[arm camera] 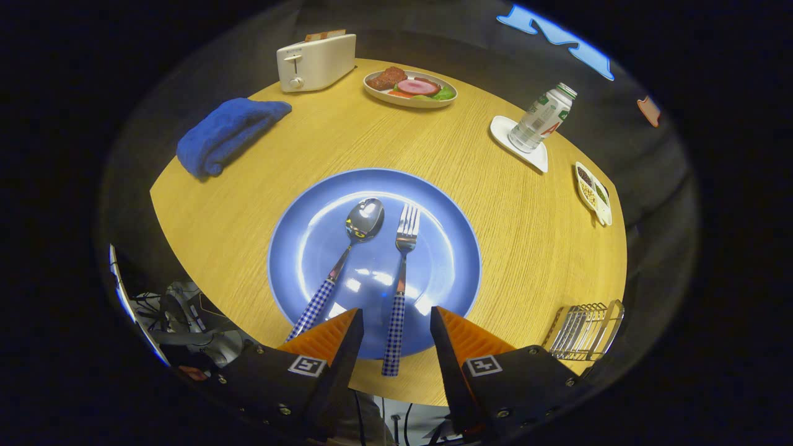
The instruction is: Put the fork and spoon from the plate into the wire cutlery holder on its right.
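From the gripper view, the gripper [393, 319] is spread wide, its two orange fingers [325, 337] holding nothing and touching nothing. The checked handle of the fork [399, 285] runs back into the gap between them, with clear space on either side of it; whether the fingers stand above the handle or level with it cannot be told.

The fork lies on the blue plate [310, 235], tines toward 12 o'clock and handle end reaching past the plate's near rim at 6 o'clock. The spoon [344, 260] lies just beside it on the 9 o'clock side, bowl toward 12 o'clock, its handle slanting toward 7 o'clock and ending at the tip of the left finger. The two pieces are apart, closest at their heads.

The wire cutlery holder [585, 331] stands at about 4 o'clock from the plate, close to the near edge of the round wooden table [495, 204]. Bare wood lies between plate and holder.

Well beyond the plate: a folded blue towel [226, 133] at 10 o'clock, a toaster [316, 62] at 11 o'clock, a dish of food [410, 88] at 12 o'clock, a bottle [542, 118] on a white coaster [526, 152] at 1 o'clock, and a small divided dish [593, 193] at 2 o'clock by the table's edge
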The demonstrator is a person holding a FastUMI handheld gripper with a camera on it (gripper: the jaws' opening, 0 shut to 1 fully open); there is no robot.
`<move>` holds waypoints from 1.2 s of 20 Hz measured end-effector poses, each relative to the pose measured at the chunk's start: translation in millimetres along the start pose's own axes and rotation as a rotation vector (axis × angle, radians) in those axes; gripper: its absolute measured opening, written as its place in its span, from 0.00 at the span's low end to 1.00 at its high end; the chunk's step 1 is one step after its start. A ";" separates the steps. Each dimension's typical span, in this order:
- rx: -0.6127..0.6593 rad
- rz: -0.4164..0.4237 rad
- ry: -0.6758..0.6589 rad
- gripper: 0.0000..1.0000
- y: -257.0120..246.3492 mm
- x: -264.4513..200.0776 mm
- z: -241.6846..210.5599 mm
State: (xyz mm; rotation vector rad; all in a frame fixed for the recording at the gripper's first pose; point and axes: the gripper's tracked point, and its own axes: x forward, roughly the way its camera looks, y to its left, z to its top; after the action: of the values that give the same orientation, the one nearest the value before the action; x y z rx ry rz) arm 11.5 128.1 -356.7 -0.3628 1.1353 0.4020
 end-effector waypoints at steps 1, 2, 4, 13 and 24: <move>0.003 0.000 0.027 0.67 -0.4 9.3 -5.7; 0.003 0.011 0.059 0.36 2.3 13.9 -9.8; 0.009 -0.002 0.087 0.34 0.4 15.3 -11.2; 0.043 0.017 0.165 0.05 -5.6 19.6 -12.6; -0.039 0.170 0.276 0.05 -35.8 -35.7 -20.1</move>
State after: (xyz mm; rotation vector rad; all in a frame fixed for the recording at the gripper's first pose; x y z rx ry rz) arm -0.1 82.9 -328.7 -0.3648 1.4353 0.5357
